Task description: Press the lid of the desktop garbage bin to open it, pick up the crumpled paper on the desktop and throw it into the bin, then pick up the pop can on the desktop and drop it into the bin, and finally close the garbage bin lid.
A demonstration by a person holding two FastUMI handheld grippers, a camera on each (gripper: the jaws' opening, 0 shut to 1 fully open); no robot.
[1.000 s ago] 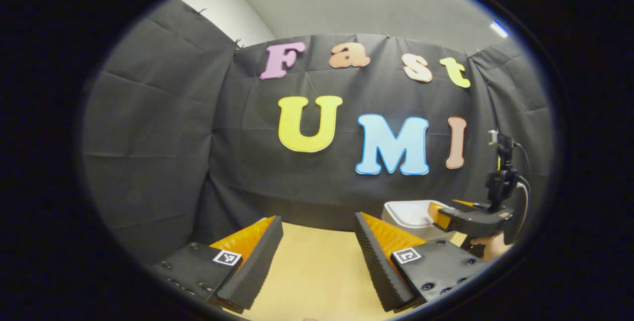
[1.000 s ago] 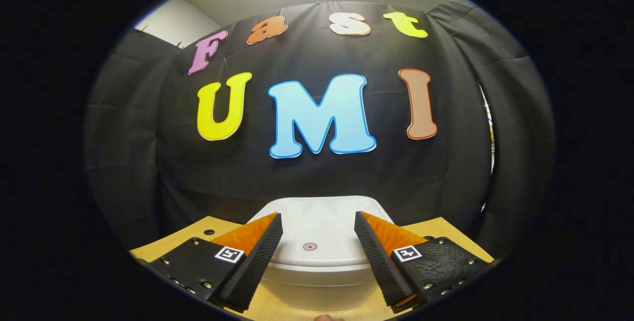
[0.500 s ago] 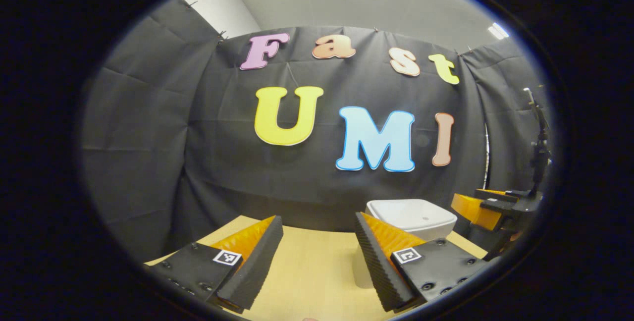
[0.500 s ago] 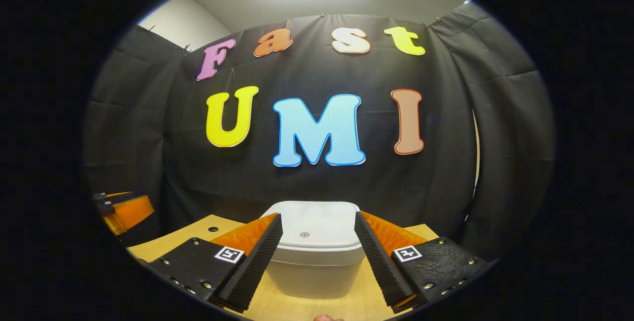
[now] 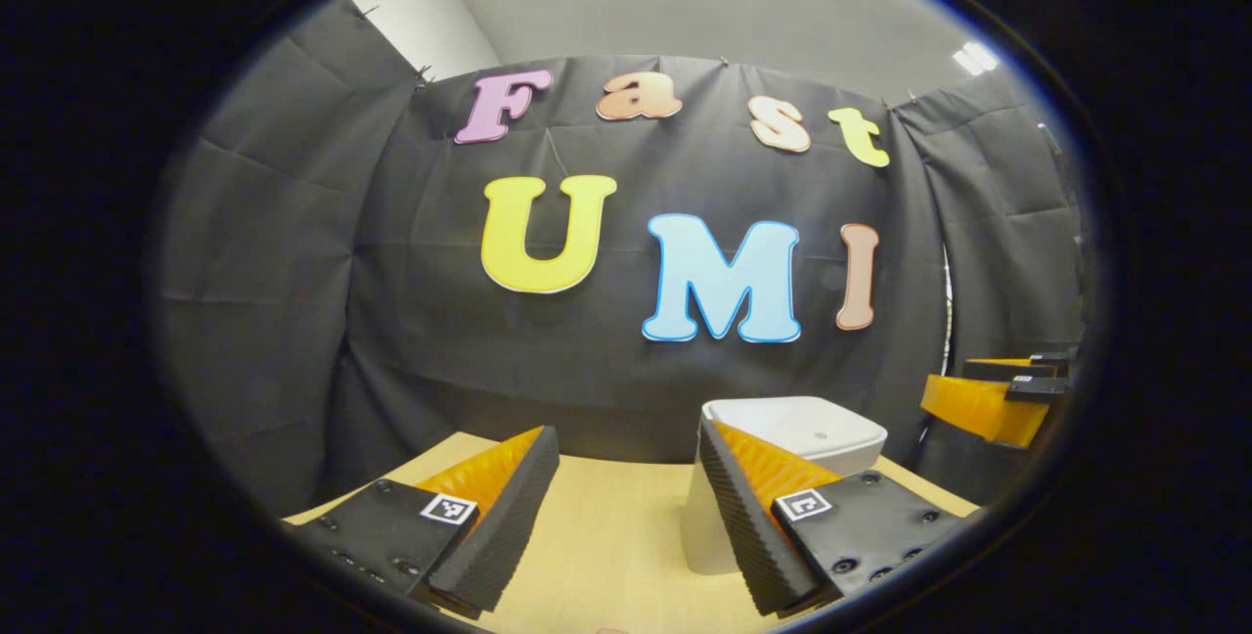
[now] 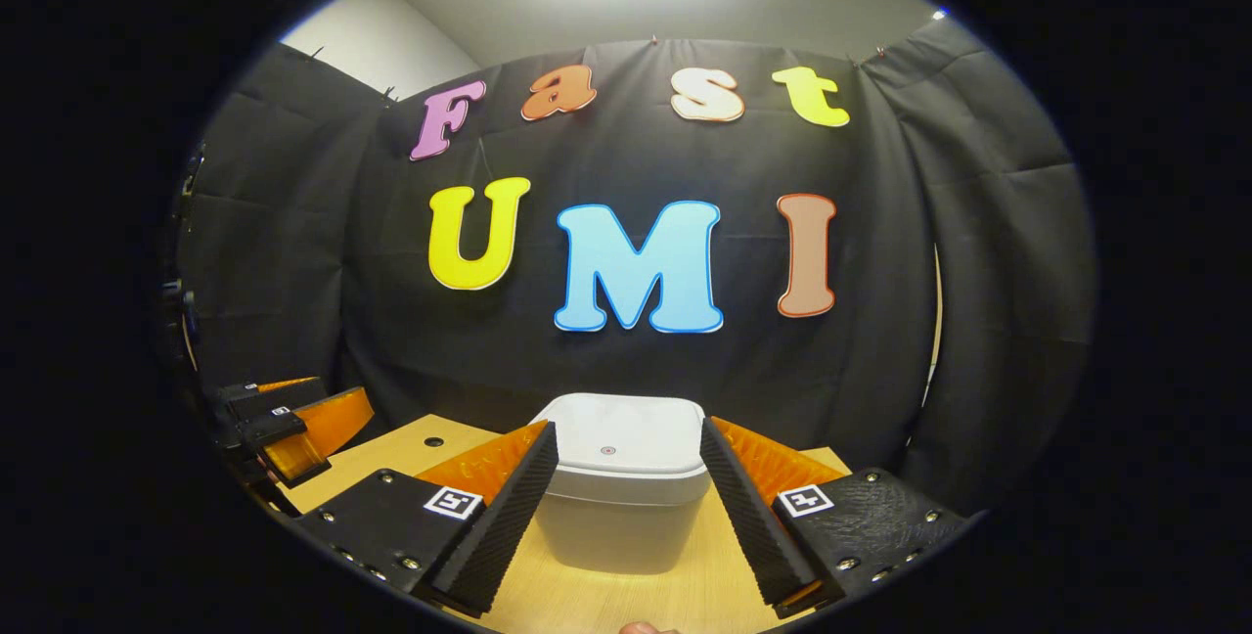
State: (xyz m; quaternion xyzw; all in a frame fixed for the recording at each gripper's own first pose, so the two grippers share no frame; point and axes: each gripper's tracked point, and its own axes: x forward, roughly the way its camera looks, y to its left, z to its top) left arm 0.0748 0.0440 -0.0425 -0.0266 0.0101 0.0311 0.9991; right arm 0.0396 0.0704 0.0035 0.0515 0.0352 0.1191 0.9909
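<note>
Right gripper view centres the closed bin; both tongs gape, holding nothing.

bin partly behind left tongs finger, bin's inside hidden by lid

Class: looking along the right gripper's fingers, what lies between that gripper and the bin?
Bare desktop alone separates the right gripper from the bin, seen in the right gripper view.
</note>
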